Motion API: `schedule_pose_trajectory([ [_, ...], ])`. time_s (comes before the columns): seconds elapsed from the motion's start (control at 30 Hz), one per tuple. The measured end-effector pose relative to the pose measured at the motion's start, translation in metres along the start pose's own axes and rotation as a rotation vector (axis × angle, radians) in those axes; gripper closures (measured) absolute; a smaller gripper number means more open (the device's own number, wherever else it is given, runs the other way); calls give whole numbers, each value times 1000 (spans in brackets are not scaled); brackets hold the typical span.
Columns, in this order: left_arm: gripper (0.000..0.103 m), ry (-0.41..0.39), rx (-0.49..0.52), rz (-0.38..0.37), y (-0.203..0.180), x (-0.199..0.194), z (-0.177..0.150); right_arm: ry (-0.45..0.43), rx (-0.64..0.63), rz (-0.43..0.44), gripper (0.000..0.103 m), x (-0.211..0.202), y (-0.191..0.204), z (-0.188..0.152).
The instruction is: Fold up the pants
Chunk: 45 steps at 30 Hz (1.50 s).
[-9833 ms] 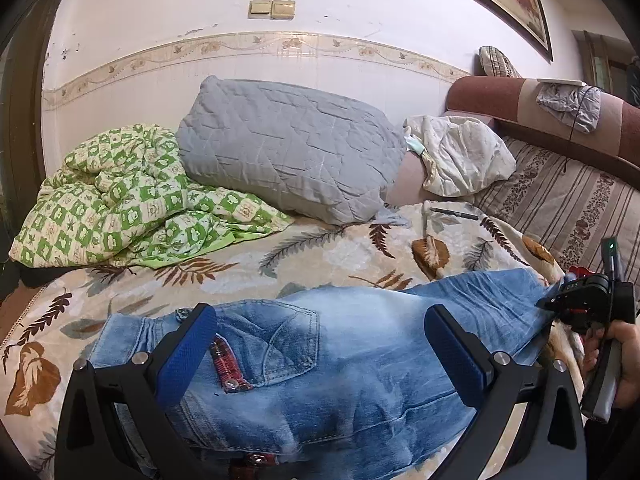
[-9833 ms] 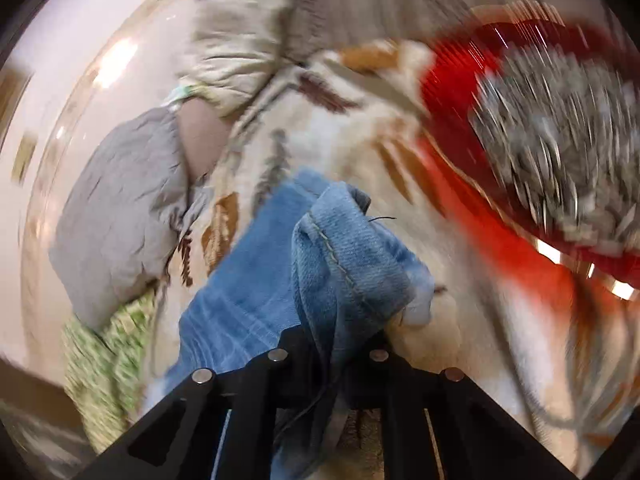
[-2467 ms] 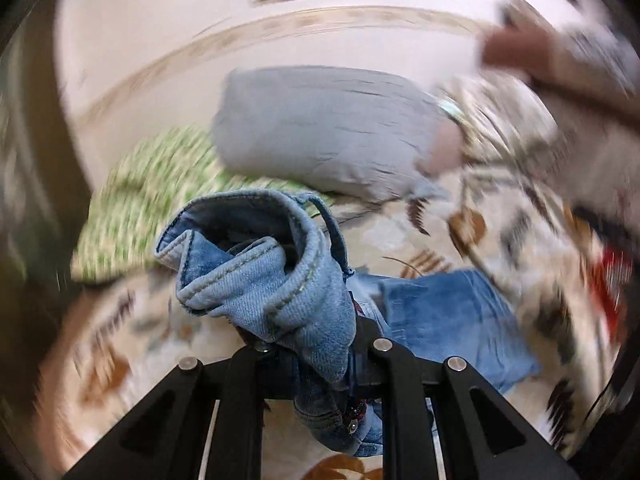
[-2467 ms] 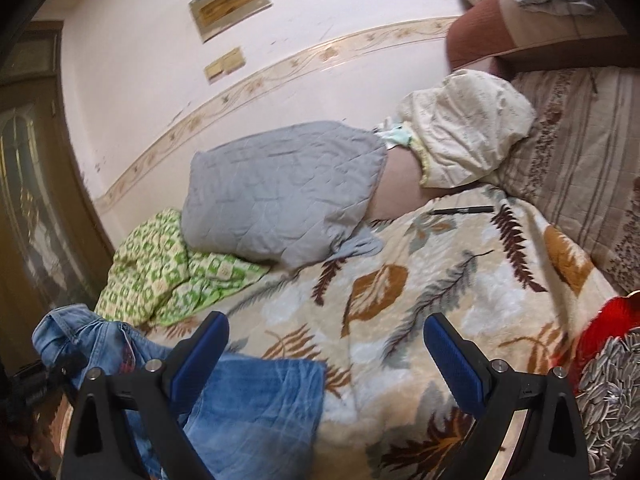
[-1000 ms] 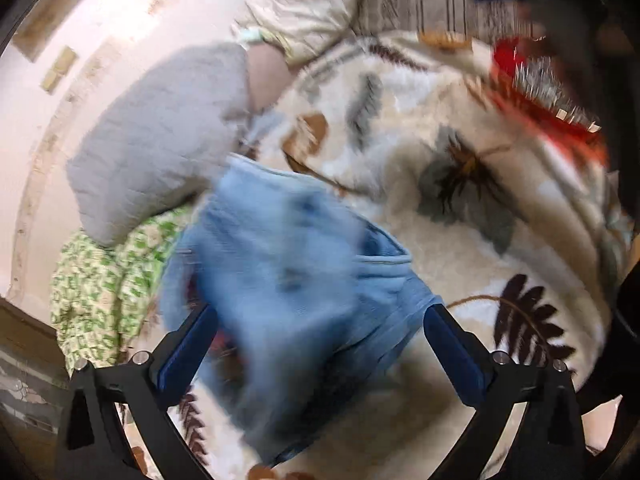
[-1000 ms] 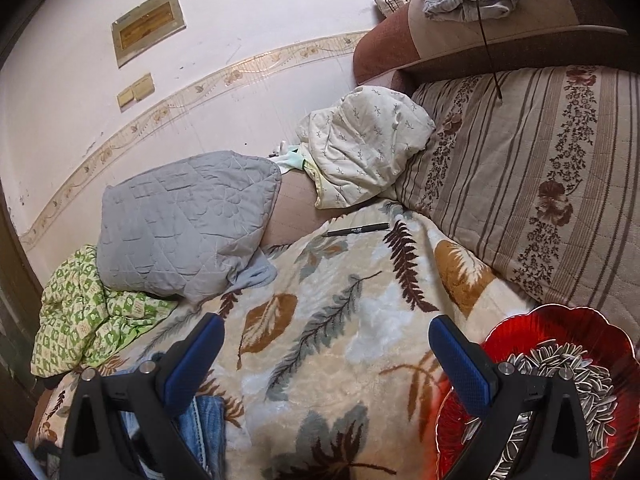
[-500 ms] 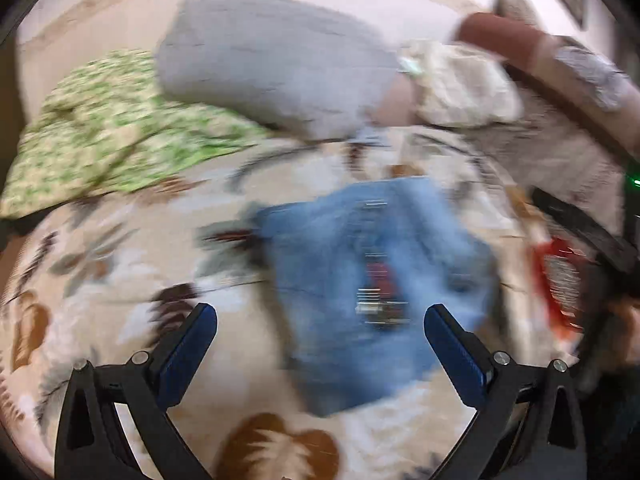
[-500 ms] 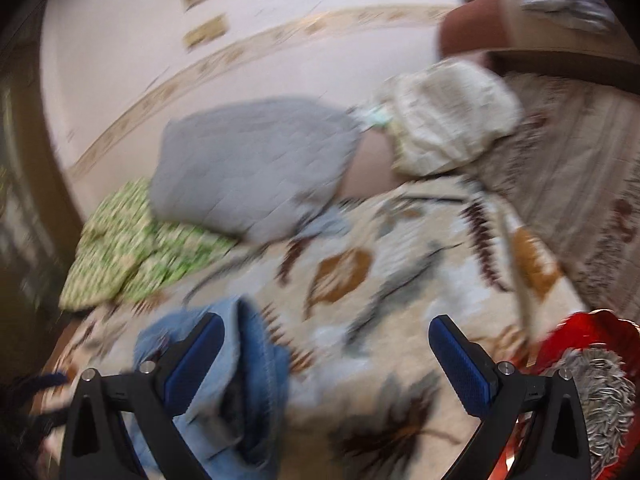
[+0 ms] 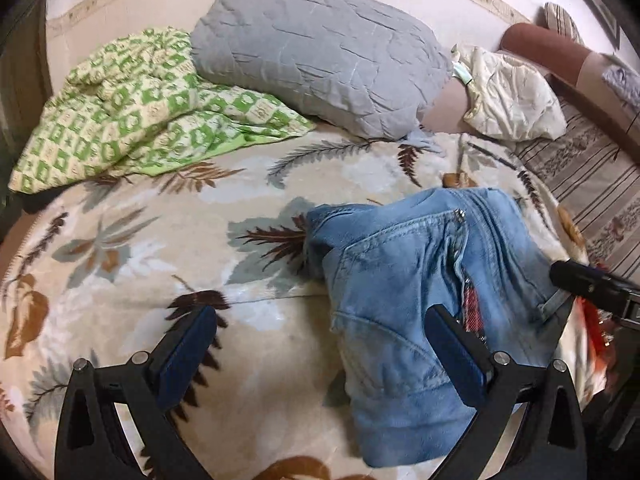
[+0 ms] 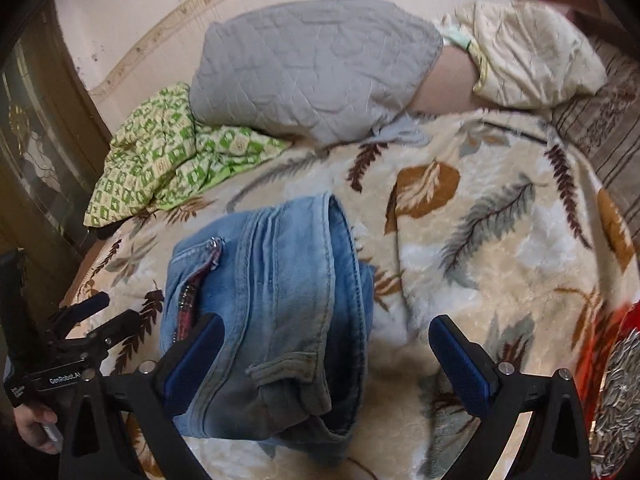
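The light blue jeans (image 9: 416, 304) lie folded in a compact bundle on the leaf-patterned blanket (image 9: 160, 264), back pocket and red plaid lining showing. They also show in the right wrist view (image 10: 276, 304). My left gripper (image 9: 324, 356) is open and empty, its right finger over the jeans' left part. My right gripper (image 10: 332, 364) is open and empty, its left finger over the jeans. The other gripper shows at the left edge of the right wrist view (image 10: 76, 332).
A grey quilted pillow (image 9: 316, 52) and a green checked quilt (image 9: 136, 100) lie at the back. A cream cloth bundle (image 9: 508, 96) and striped cushion (image 9: 592, 176) are at the right. A red plate of sunflower seeds (image 10: 620, 396) sits at the blanket's right edge.
The left gripper released the jeans about a second ago and has drawn back. The folded jeans now lie still on the blanket. The right gripper has swung down over them, staying open.
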<state>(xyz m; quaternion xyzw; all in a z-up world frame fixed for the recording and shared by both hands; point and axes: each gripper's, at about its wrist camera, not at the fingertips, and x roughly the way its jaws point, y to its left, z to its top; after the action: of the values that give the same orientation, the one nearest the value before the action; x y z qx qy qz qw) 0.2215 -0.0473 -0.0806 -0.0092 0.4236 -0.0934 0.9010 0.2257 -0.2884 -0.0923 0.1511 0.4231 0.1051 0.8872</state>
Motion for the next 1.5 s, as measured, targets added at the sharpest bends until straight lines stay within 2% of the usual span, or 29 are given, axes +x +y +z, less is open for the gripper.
schedule_pose_trajectory([
  [0.07,0,13,-27,-50,4,5,3,27,30,10,0,6,-4,1],
  [0.2,0,108,-147,-265,22,30,10,95,119,71,0,22,-17,7],
  [0.37,0,158,-245,-368,34,56,10,162,187,105,0,41,-29,7],
  [0.5,0,194,-305,-491,31,76,13,226,219,160,0,61,-28,1],
  [0.6,0,260,-330,-578,26,95,9,255,226,175,0,71,-28,-4],
  [0.67,0,311,-362,-632,24,107,3,282,266,219,0,79,-33,-8],
  [0.7,0,343,-403,-682,26,116,-3,299,299,250,0,84,-37,-11],
  [0.77,0,343,-428,-717,29,120,-6,330,368,329,0,94,-46,-18],
  [0.83,0,348,-436,-730,29,120,-5,326,408,375,0,101,-51,-23],
  [0.93,0,335,-429,-718,23,119,-4,309,395,393,1,103,-47,-23],
  [1.03,0,346,-410,-736,14,118,-2,296,349,368,15,102,-41,-23],
  [1.07,7,347,-404,-723,12,118,-2,288,343,365,19,101,-41,-24],
  [1.1,26,359,-400,-702,9,120,-2,281,341,366,27,99,-41,-25],
  [1.17,38,388,-400,-658,8,124,-2,273,332,354,38,96,-42,-27],
  [1.23,49,382,-400,-648,8,122,-1,255,317,345,54,91,-40,-27],
  [1.3,64,367,-379,-638,5,116,3,242,306,334,61,87,-36,-26],
  [1.4,72,349,-350,-633,-2,107,9,220,305,331,66,83,-34,-25],
  [1.5,74,321,-346,-664,0,97,16,187,301,347,68,70,-36,-26],
])
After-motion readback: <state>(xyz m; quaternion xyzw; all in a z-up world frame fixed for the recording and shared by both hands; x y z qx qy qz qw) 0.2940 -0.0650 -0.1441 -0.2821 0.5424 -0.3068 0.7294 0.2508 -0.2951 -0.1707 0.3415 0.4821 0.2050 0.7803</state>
